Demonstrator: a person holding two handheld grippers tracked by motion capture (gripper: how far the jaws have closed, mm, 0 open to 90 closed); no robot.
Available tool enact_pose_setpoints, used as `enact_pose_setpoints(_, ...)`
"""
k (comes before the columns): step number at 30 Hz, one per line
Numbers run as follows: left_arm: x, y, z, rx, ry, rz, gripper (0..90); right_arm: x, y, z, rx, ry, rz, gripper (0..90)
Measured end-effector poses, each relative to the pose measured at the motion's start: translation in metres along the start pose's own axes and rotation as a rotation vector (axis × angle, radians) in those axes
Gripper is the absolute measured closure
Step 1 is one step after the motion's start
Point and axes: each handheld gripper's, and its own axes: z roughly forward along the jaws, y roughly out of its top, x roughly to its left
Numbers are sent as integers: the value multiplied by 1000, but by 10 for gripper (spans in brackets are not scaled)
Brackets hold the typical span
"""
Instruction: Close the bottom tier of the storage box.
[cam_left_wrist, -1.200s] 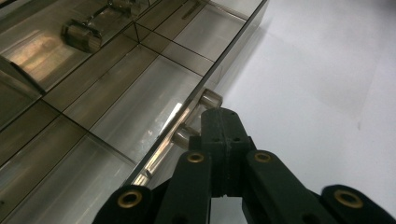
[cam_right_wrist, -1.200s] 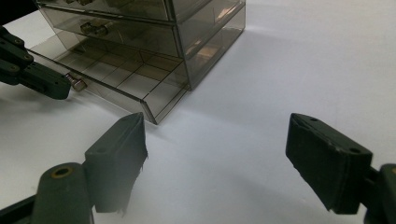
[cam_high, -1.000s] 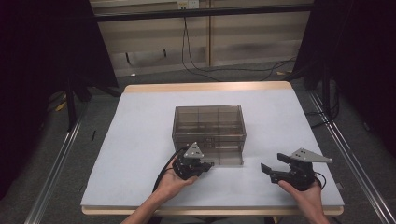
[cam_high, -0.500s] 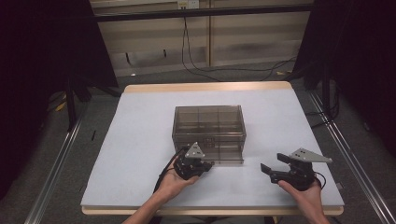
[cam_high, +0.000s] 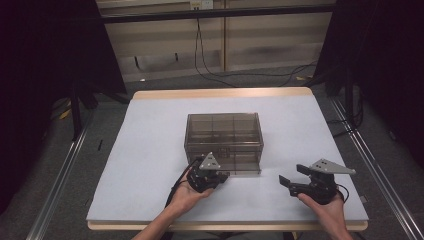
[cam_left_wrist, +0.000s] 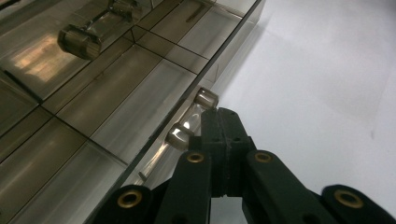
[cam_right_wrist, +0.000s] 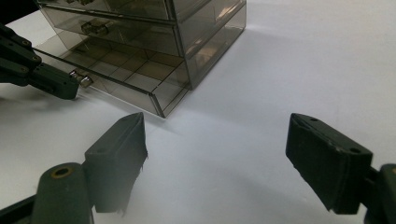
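Note:
A smoky see-through drawer cabinet (cam_high: 223, 135) stands mid-table. Its bottom drawer (cam_right_wrist: 140, 86) is pulled partly out. In the left gripper view my left gripper (cam_left_wrist: 219, 114) is shut, its jaws pressed flat together with no gap. Its tip lies against the clear bar handle (cam_left_wrist: 190, 119) of that drawer, between the handle's two round posts. From above, the left gripper (cam_high: 223, 175) sits at the cabinet's front. My right gripper (cam_high: 292, 176) rests on the table to the cabinet's right. It stands wide open (cam_right_wrist: 224, 154) with nothing between its fingers (cam_right_wrist: 116, 149).
The white table top (cam_high: 150, 150) has free room on both sides of the cabinet and behind it. An upper drawer with its own handle (cam_right_wrist: 93, 27) is closed. Cables trail on the floor beyond the table's far edge (cam_high: 225, 92).

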Motion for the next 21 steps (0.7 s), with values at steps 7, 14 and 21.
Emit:
enact_pose_setpoints(7, 0, -1, 1, -7, 0, -17, 900, -1, 0, 0, 2, 2, 0, 201)
enact_pose_setpoints(14, 2, 0, 0, -22, -1, -16, 900, -1, 0, -1, 3, -2, 0, 201)
enact_pose_setpoints(21, 4, 1, 1, -17, 0, -16, 900, 0, 0, 0, 9, 5, 1, 201)
